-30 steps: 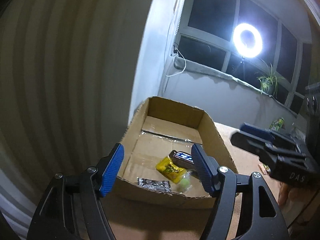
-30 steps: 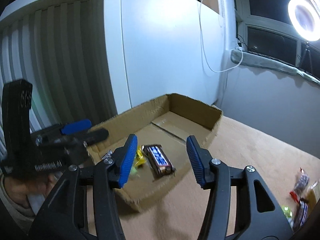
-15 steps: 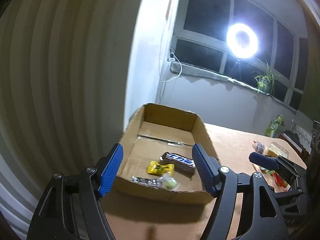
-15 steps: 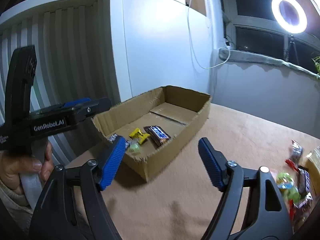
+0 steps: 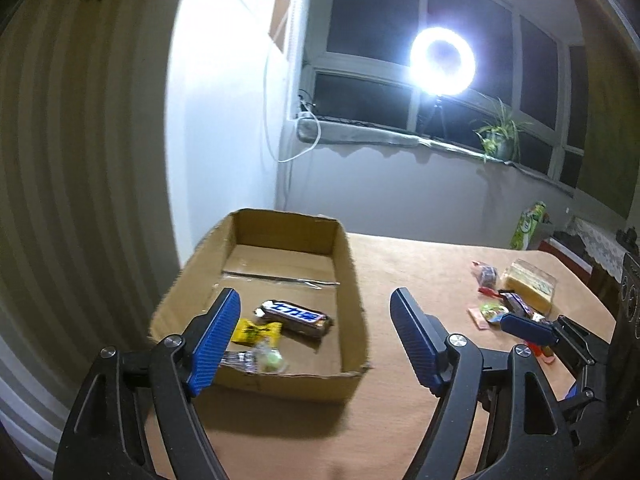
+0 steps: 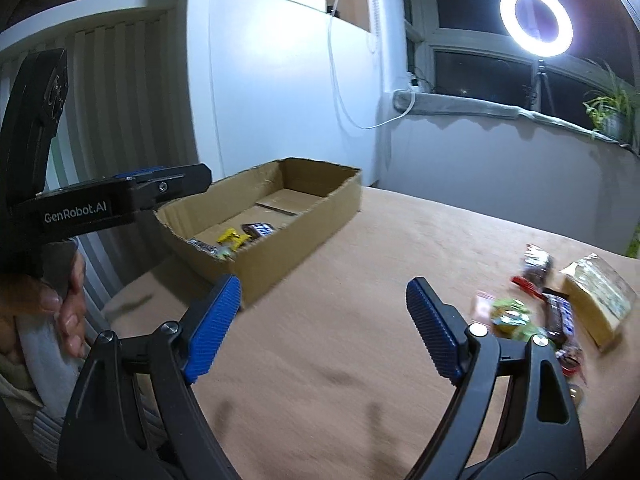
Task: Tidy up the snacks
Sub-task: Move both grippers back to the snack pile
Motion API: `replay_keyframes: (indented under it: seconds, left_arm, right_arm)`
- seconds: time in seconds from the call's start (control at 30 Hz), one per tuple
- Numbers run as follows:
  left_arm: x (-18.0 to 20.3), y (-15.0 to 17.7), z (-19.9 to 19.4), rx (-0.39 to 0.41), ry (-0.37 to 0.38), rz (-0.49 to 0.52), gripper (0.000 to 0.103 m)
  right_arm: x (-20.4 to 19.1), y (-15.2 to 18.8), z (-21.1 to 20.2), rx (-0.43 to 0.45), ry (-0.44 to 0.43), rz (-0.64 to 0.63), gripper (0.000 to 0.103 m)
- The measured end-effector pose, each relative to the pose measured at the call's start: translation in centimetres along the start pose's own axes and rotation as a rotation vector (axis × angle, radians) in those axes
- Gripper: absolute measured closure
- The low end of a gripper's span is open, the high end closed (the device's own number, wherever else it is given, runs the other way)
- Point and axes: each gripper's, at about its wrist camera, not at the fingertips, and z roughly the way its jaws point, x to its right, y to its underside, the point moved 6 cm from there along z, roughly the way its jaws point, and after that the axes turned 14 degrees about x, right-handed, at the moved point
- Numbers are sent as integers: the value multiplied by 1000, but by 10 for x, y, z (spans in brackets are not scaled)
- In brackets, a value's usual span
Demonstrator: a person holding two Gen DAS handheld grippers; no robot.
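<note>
Both tools (image 5: 316,334) (image 6: 324,320) withdrew from box (image 5: 352,280) holding four snacks (image 5: 296,316).

Left wrist view: looks forward and slightly down from near the cardboard box (image 5: 348,264), straight along its length toward the far window (image 5: 400,40) and ring light (image 5: 442,62), with the loose snacks (image 5: 500,304) off to the right. Right wrist view: sits further right and a little further back, faces the box (image 6: 320,208) at an angle from its right side, snacks (image 6: 532,304) near on the right. Shared by both: box, tabletop (image 5: 420,264), snack pile, ring light (image 6: 536,20), window sill plant (image 6: 608,108).
</note>
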Motion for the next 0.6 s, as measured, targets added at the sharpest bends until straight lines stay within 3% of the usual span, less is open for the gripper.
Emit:
replay_keyframes:
  seconds: [0.27, 0.6]
  left_arm:
    - [36, 9, 9, -34, 62, 29, 26]
    - [108, 29, 20, -96, 204, 91, 25]
  right_arm:
    - [45, 9, -28, 3, 99, 25, 16]
    - [114, 33, -69, -12, 254, 91, 16]
